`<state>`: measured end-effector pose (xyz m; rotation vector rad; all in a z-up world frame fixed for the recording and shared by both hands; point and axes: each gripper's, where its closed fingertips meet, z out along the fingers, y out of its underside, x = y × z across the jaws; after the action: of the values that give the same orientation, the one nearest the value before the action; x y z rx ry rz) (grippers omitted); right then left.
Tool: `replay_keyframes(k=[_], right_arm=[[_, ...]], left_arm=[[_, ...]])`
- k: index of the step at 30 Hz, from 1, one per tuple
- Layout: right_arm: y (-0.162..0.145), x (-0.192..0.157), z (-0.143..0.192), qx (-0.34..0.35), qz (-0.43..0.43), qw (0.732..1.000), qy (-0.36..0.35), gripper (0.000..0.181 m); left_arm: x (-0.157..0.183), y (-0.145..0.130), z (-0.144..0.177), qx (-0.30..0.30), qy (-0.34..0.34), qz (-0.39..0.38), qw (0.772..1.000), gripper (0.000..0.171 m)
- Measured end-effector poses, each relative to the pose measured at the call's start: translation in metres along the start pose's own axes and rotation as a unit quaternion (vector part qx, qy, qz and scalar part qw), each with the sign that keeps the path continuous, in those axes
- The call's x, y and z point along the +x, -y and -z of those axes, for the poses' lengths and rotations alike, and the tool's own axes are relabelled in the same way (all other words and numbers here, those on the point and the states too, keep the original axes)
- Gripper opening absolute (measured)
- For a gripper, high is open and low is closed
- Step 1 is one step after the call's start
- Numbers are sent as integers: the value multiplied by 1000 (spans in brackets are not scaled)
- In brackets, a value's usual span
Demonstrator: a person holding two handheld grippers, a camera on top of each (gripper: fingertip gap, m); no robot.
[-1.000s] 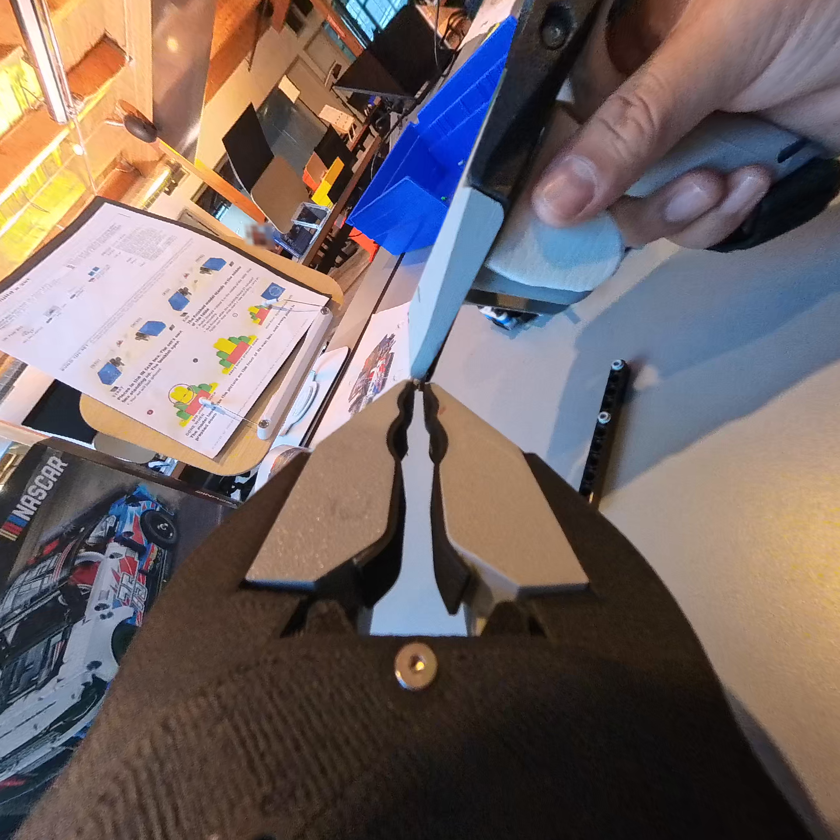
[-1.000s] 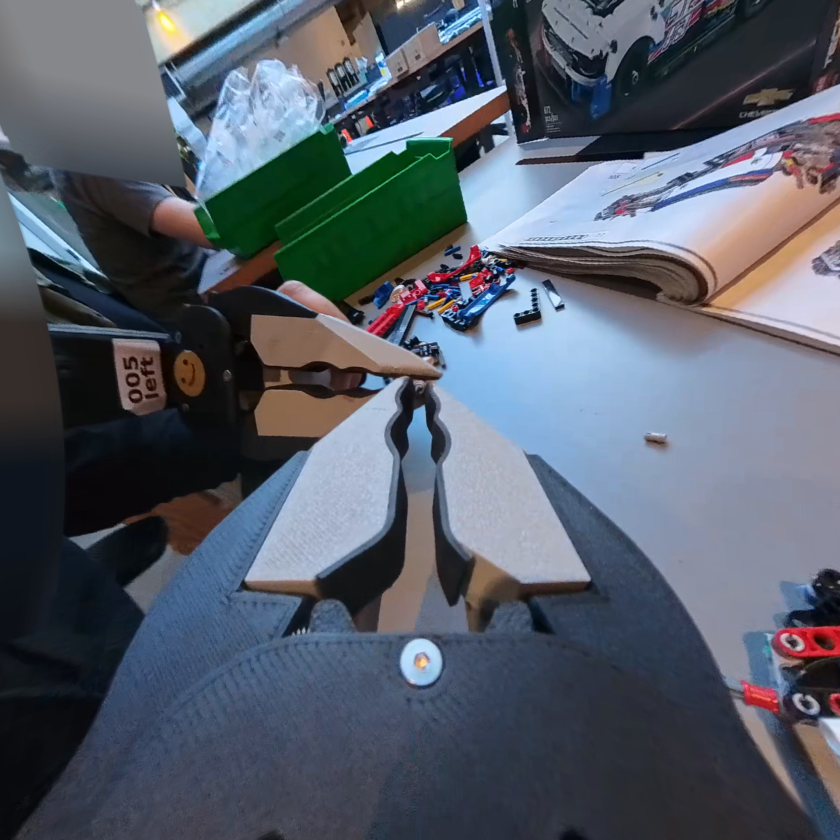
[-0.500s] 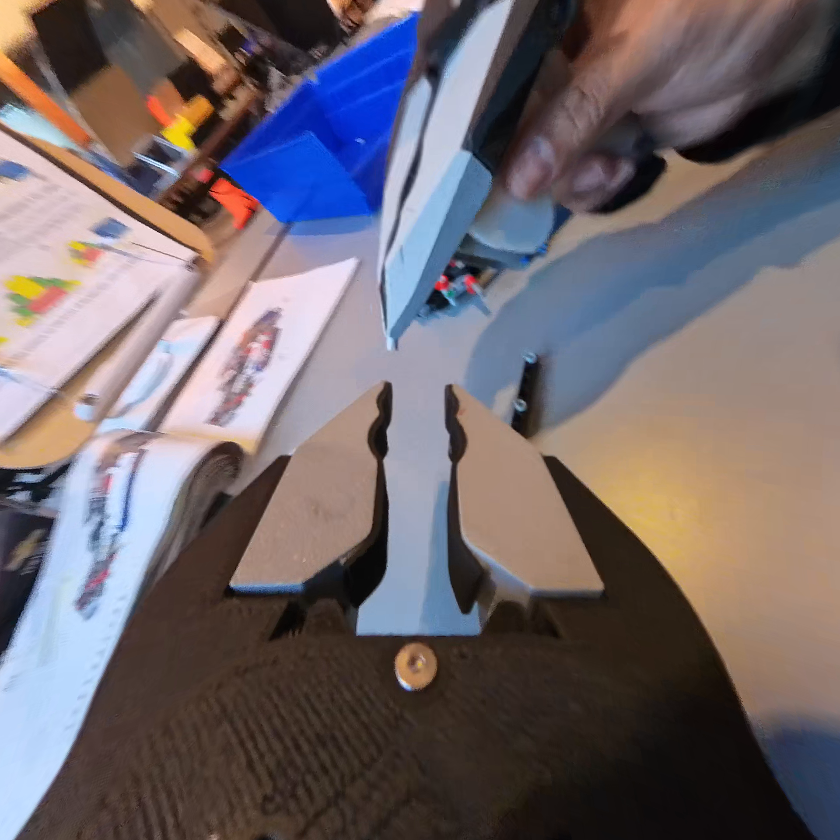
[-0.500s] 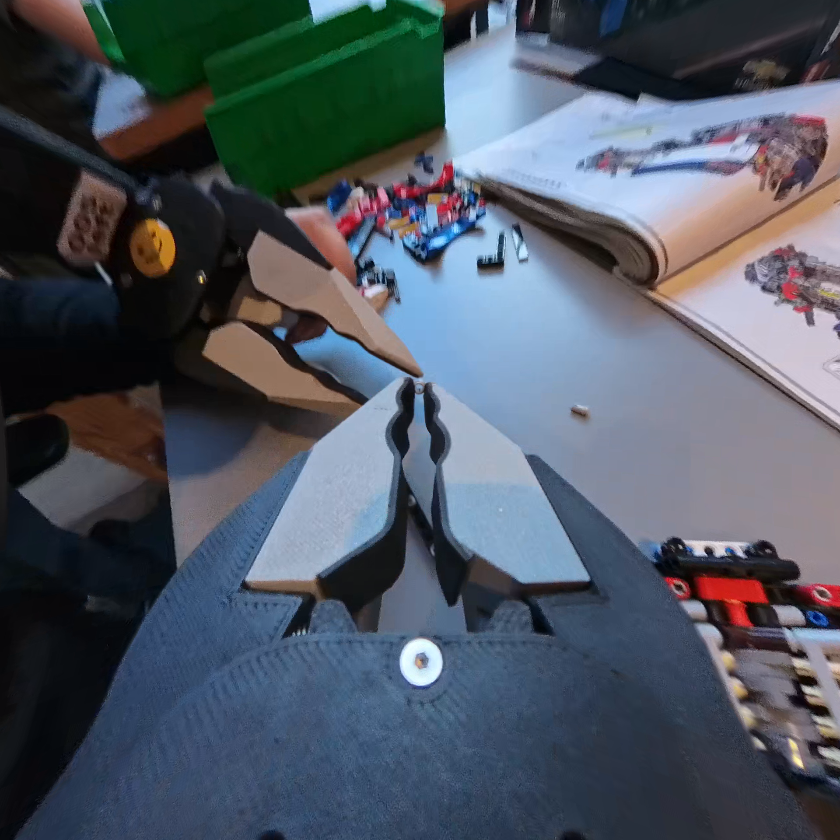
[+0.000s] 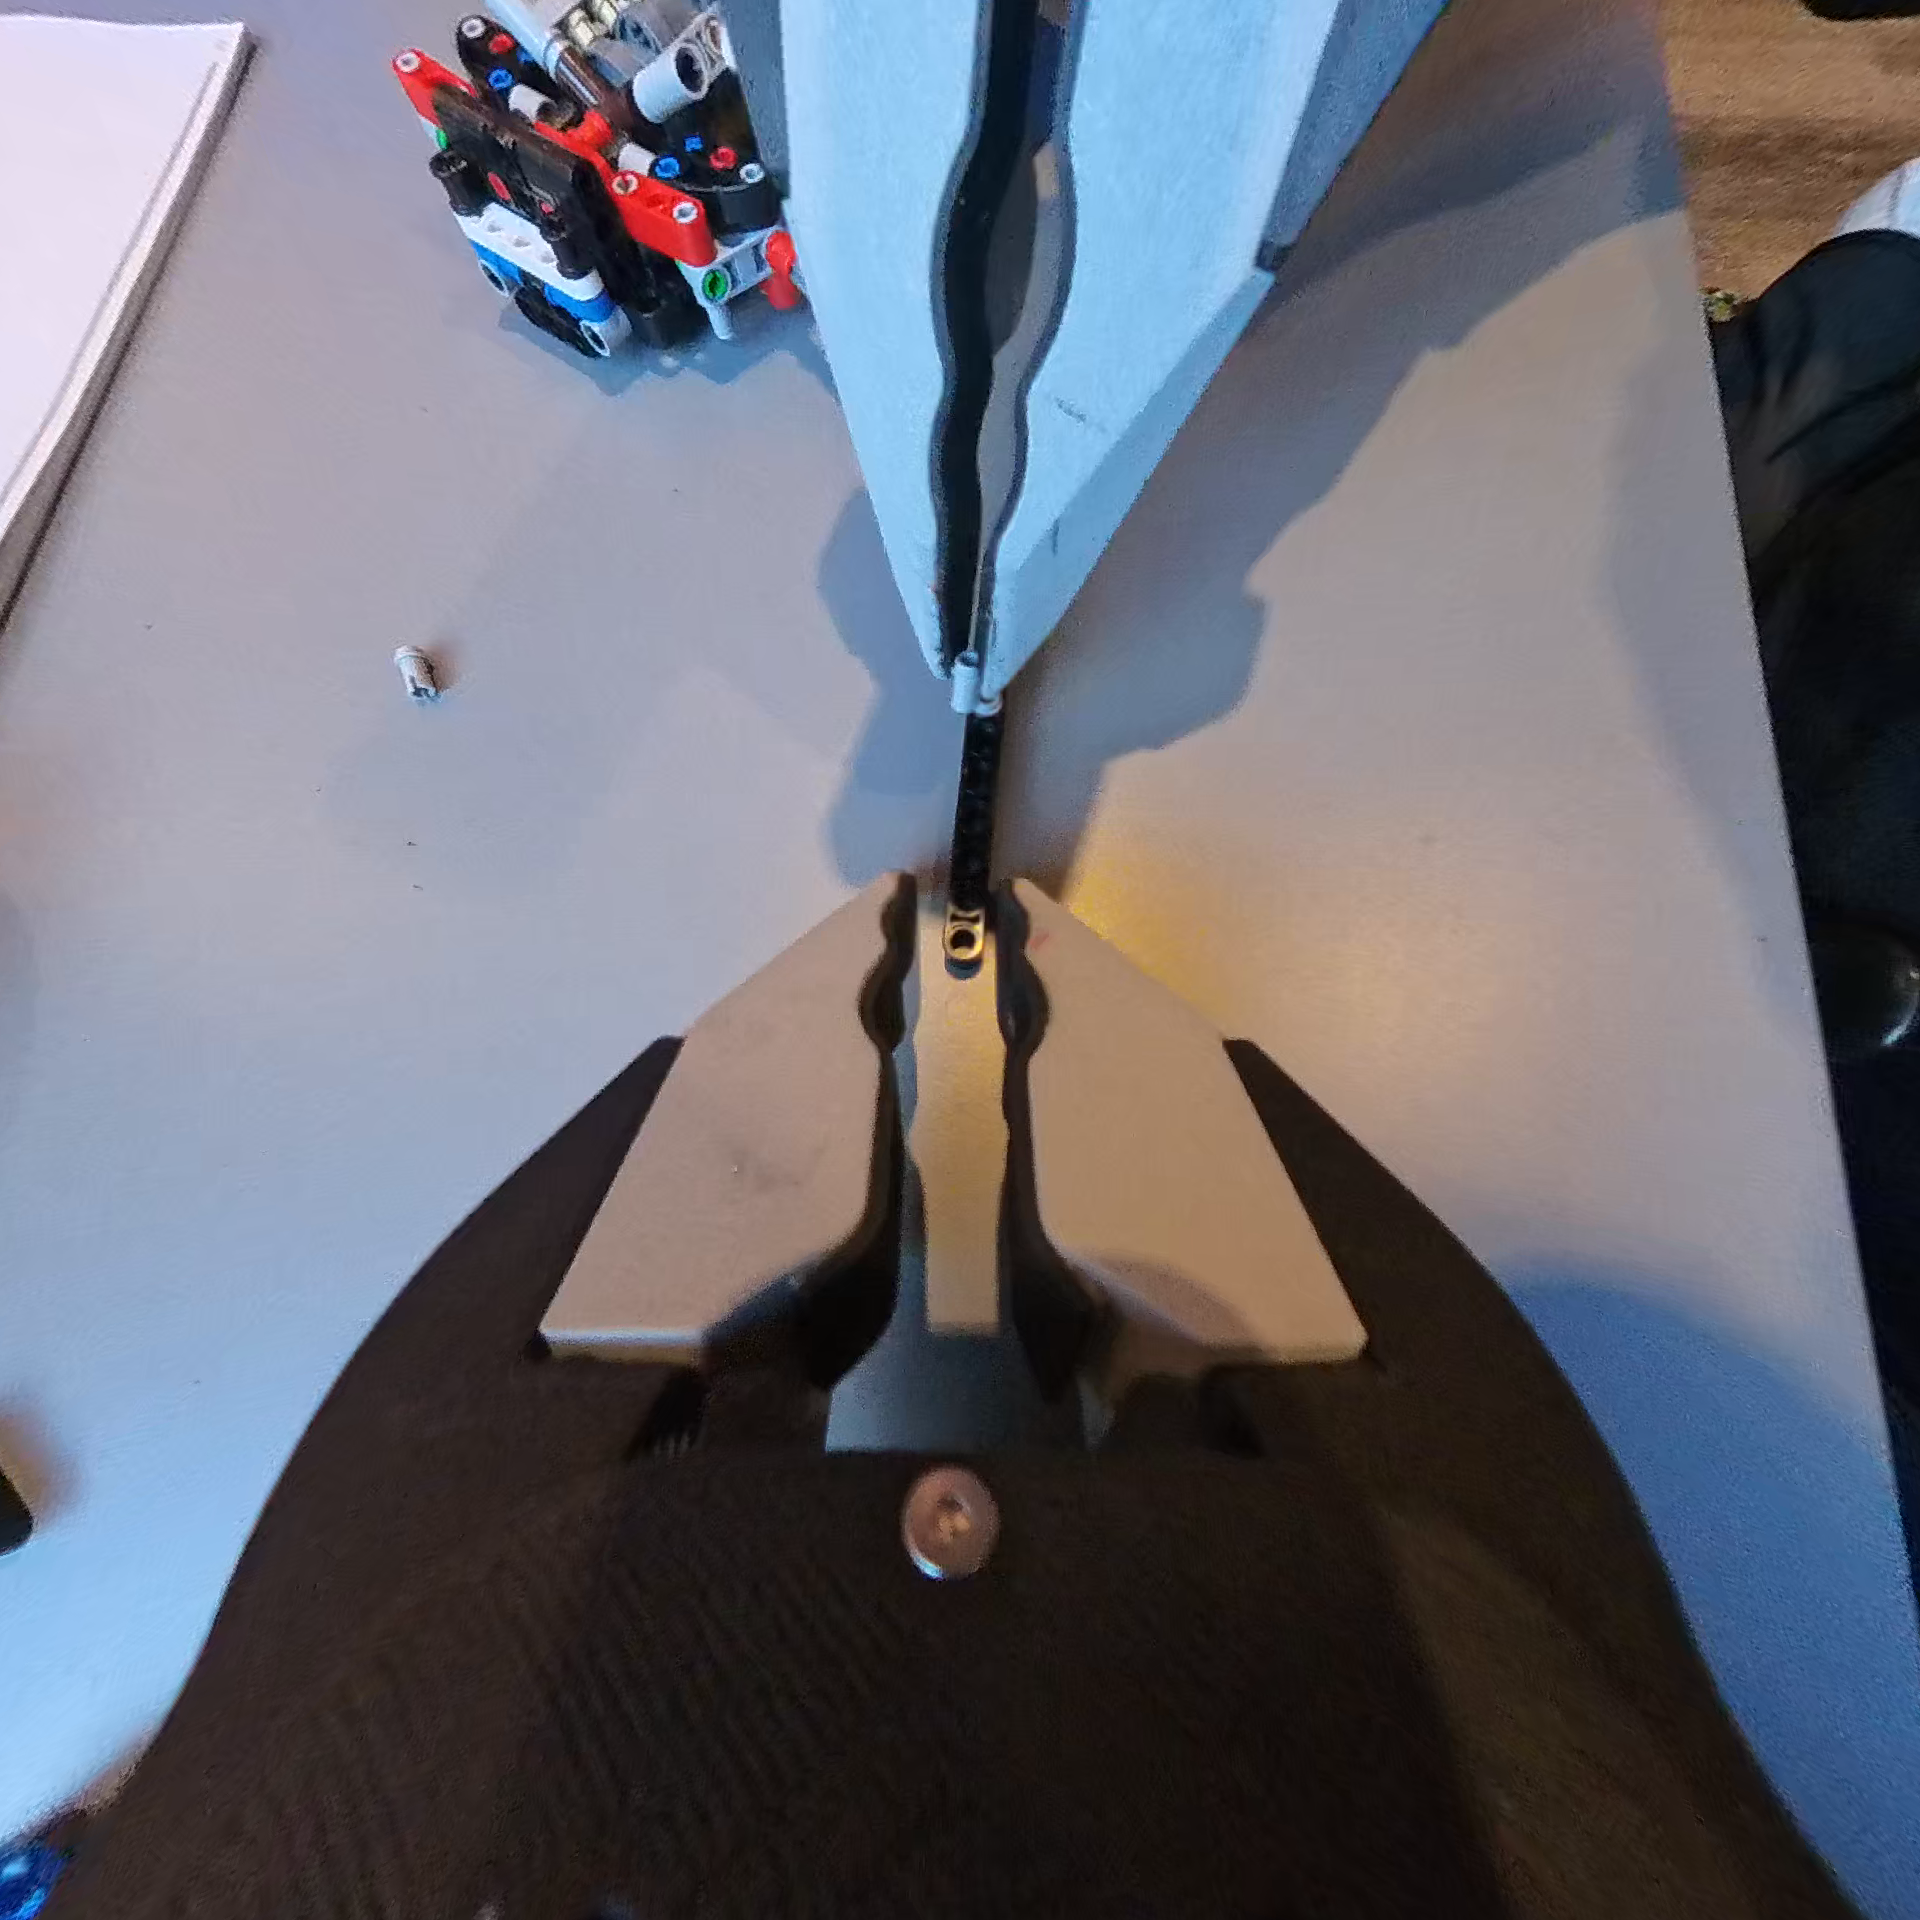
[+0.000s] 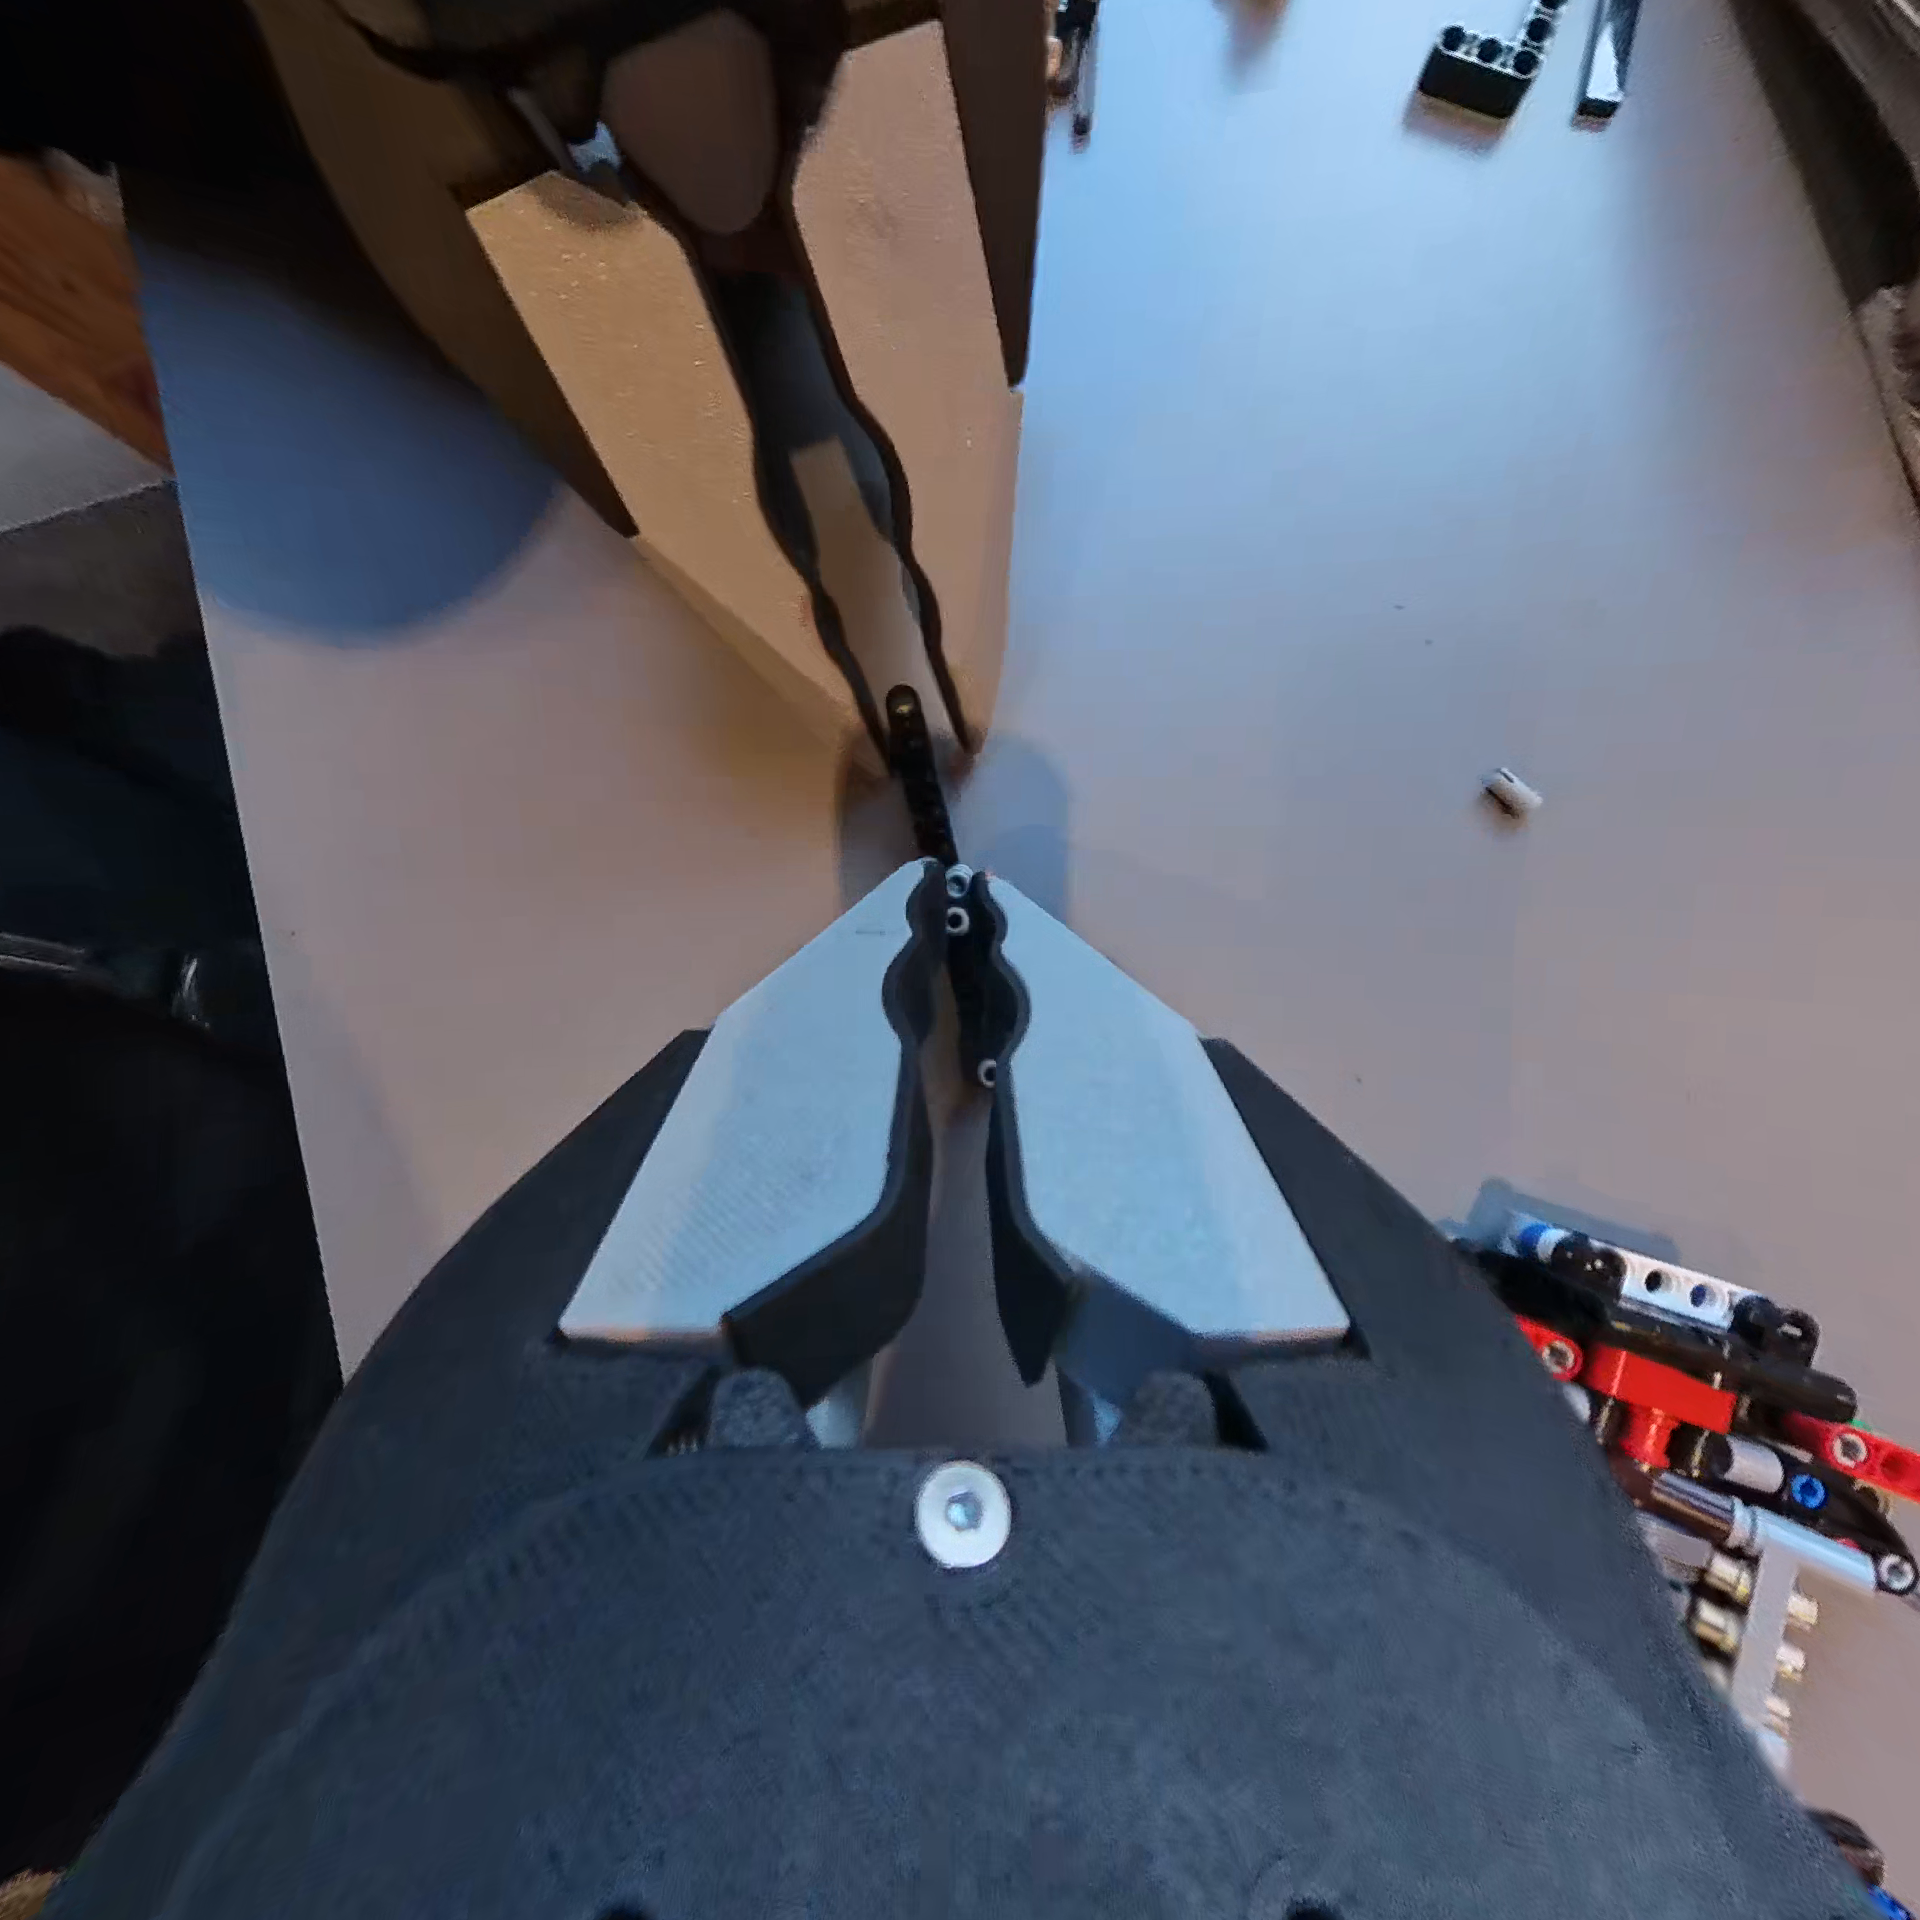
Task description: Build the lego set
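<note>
1. Left gripper [image 5: 961, 894]: narrow gap, tips either side of the near end of one black beam [image 5: 975, 810], no clear pinch.
2. Right gripper [image 6: 961, 883]: tips closed on one small pale pin [image 5: 968, 688], down at the beam (contact itself too small to tell).
3. On the grey table [image 5: 1403, 831]: one loose pin [image 5: 418, 670] well aside, one half-built model [image 5: 613, 197] farther off, two black pieces [image 6: 1481, 62] beyond.
4. Table edge near, opposite the model; bare surface between beam and loose pin.
</note>
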<state>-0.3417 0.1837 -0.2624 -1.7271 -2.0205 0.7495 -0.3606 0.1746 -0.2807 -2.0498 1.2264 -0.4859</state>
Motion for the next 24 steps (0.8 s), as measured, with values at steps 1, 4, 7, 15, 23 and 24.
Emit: replay_keyframes(k=[1,4,7,15,23,24], right_arm=[[0,-2,-1,-4,6,1000,2,2],[-1,-2,-4,-26,28,999,-3,2],[-2,0,-6,-46,47,998,-10,2],[-3,1,-7,-85,80,993,-15,2],[-7,5,-8,-121,112,986,-33,2],[-7,4,-8,-123,115,985,-33,2]], left_arm=[[0,0,0,0,-3,2,1000,8],[1,0,0,0,-7,1,1000,4],[1,0,-1,0,-14,9,1000,4],[0,1,-2,-1,-6,6,1000,5],[0,2,-2,-1,-2,5,1000,5],[0,2,-2,-1,-2,5,1000,5]])
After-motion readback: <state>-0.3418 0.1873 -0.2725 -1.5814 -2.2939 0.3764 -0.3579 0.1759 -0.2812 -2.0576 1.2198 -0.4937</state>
